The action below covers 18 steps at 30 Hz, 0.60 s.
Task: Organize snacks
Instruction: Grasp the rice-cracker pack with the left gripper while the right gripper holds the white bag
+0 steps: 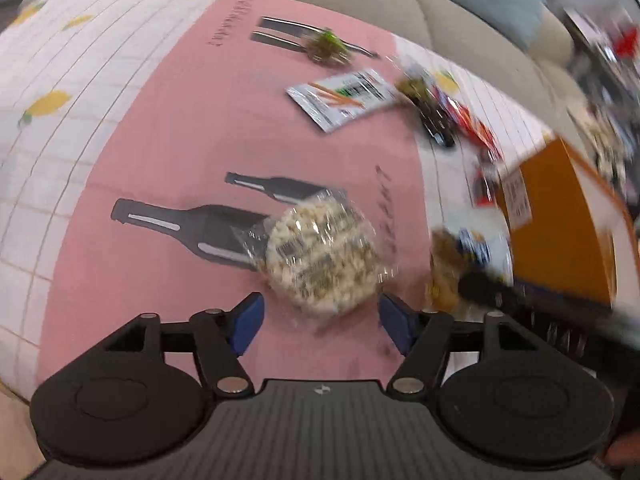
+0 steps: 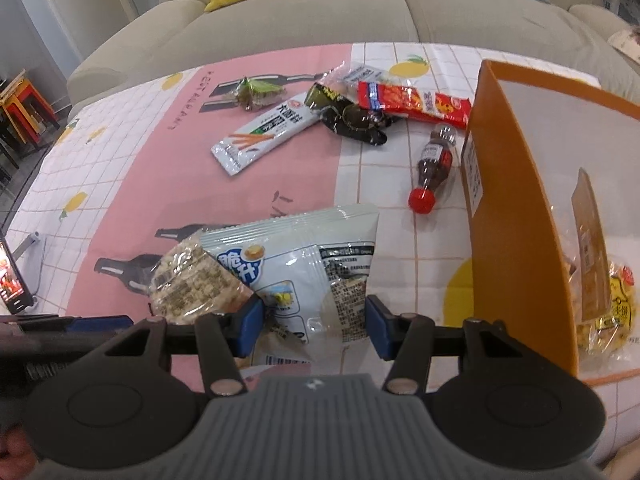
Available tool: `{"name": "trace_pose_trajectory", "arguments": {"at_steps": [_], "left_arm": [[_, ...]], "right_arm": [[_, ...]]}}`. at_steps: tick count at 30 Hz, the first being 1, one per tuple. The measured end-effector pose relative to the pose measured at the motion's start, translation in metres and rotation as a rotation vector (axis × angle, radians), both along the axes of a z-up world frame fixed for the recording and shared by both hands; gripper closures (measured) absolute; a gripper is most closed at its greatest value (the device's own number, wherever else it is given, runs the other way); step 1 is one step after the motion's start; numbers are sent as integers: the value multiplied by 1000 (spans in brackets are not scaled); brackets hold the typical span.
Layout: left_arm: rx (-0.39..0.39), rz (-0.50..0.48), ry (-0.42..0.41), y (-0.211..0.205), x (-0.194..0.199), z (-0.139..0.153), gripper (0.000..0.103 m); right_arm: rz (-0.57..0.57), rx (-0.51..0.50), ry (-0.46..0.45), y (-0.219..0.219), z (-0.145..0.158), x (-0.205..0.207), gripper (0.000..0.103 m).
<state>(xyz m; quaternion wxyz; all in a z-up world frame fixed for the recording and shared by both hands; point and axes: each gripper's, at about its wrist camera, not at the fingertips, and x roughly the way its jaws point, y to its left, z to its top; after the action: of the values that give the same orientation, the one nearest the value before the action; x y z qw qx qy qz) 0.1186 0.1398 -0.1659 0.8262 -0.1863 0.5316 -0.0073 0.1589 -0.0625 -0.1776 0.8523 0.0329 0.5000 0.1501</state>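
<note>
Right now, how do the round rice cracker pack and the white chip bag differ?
The rice cracker pack is a round disc in clear wrap; the white chip bag is an opaque printed pouch. The cracker pack lies loose on the tablecloth between the open left gripper; the chip bag is clamped in the right gripper. Both are sealed snacks, still outside the orange box.

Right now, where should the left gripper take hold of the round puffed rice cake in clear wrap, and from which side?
Probably across the disc's rim, from above. The round puffed rice cake in clear wrap lies flat on the pink tablecloth, and the open left gripper is already pointed down at its near edge. The crinkled wrap tail at the side looks loose, so it is a poorer hold.
</note>
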Motion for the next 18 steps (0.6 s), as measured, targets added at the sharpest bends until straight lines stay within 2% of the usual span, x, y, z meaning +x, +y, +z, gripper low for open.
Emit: {"name": "trace_pose_trajectory", "arguments": {"at_steps": [3, 7, 11, 14, 18], "left_arm": [[-29, 71, 22, 1, 11, -4, 21], [-13, 178, 57, -11, 23, -7, 12], [42, 184, 94, -27, 35, -10, 4], [78, 208, 115, -32, 41, -11, 4], [74, 268, 161, -30, 49, -18, 0]], "right_arm": [[-19, 0, -2, -2, -2, 5, 50], [-11, 4, 13, -1, -6, 6, 50], [-8, 8, 12, 0, -9, 6, 49], [-16, 23, 18, -2, -10, 8, 49], [-38, 54, 32, -8, -12, 8, 48]]}}
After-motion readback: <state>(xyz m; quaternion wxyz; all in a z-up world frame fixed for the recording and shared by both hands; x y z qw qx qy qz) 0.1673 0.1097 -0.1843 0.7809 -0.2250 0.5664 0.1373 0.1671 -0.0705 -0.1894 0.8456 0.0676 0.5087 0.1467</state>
